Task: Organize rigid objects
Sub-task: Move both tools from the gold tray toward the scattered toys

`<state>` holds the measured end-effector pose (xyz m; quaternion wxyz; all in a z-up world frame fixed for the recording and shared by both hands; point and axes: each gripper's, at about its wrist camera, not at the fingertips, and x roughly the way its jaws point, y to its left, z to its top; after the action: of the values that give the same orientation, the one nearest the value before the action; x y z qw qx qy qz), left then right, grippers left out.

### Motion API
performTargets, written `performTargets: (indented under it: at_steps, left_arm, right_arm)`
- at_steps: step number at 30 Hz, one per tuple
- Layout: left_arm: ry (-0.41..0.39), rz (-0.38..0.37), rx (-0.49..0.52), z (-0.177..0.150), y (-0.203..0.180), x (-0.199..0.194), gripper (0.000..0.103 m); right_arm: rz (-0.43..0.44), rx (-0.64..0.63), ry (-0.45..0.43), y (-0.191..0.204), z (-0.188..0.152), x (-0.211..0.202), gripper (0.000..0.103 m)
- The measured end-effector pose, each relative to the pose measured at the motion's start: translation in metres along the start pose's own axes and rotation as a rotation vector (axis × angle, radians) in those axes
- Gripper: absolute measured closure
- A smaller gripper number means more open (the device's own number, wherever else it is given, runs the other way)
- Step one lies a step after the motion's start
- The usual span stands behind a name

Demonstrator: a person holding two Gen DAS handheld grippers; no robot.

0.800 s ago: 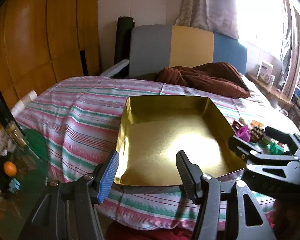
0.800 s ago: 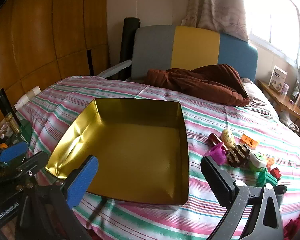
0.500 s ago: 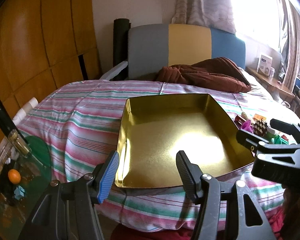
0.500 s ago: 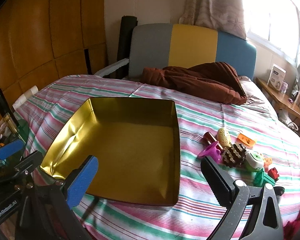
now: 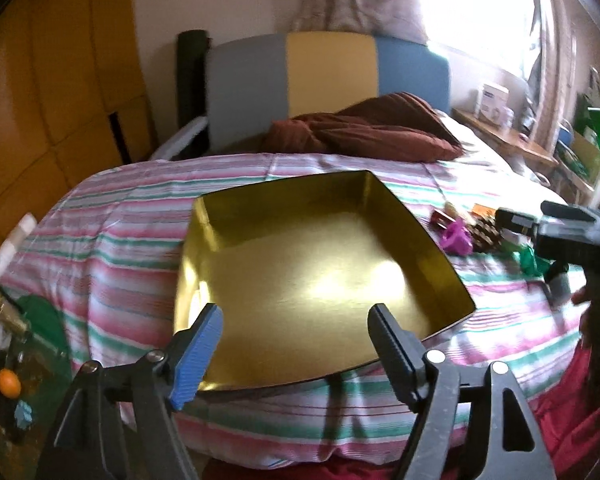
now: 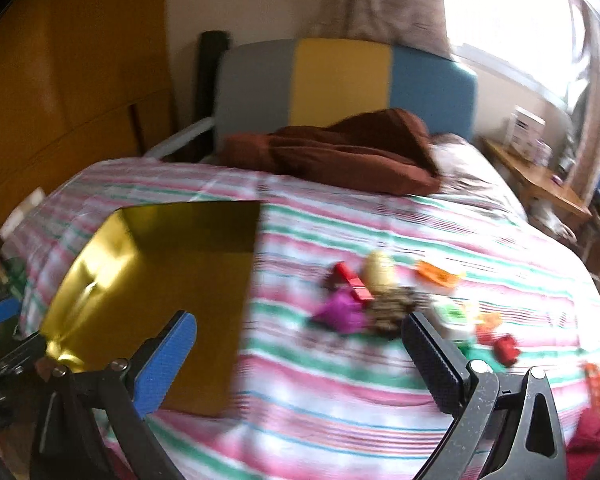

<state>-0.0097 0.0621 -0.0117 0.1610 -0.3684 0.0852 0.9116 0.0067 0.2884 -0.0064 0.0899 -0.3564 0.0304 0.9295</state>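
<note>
Left gripper [image 5: 294,350] wide, empty, over gold tray [image 5: 300,280] on bed [image 5: 112,240]. Right gripper [image 6: 300,364] wide, empty, near toys [image 6: 380,300].

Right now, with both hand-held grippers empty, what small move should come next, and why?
Probably ease the right hand-held gripper forward onto the purple toy. Its jaws stand open, the toy lies nearest the gold tray, and the tray holds nothing yet. The view is blurred, so go slowly.

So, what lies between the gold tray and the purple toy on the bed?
Only bare striped bedspread lies between the gold tray and the purple toy; the right wrist view shows it, though blurred.
</note>
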Motion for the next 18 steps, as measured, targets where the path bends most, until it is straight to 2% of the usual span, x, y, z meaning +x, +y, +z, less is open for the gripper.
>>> performTargets:
  at_steps: [4, 8, 10, 13, 15, 18]
  left_arm:
    - [0.049, -0.041, 0.060, 0.011, -0.018, 0.014, 0.027]
    - [0.153, -0.169, 0.074, 0.023, -0.040, 0.035, 0.027]
    - [0.176, -0.225, 0.104, 0.031, -0.055, 0.041, 0.027]
    - [0.173, -0.283, 0.172, 0.044, -0.082, 0.047, 0.028]
    - [0.176, -0.302, 0.223, 0.055, -0.102, 0.055, 0.037]
    - [0.195, -0.323, 0.296, 0.070, -0.129, 0.073, 0.040]
  right_arm:
    - [-0.069, 0.149, 0.023, -0.074, 0.004, 0.006, 0.000]
    - [-0.174, 0.244, 0.012, -0.133, -0.001, 0.011, 0.000]
    - [-0.209, 0.293, 0.012, -0.159, -0.008, 0.016, 0.000]
    - [-0.206, 0.405, 0.013, -0.189, -0.022, 0.023, 0.000]
    - [-0.185, 0.474, 0.038, -0.202, -0.025, 0.027, 0.000]
    - [-0.177, 0.494, 0.011, -0.208, -0.022, 0.024, 0.000]
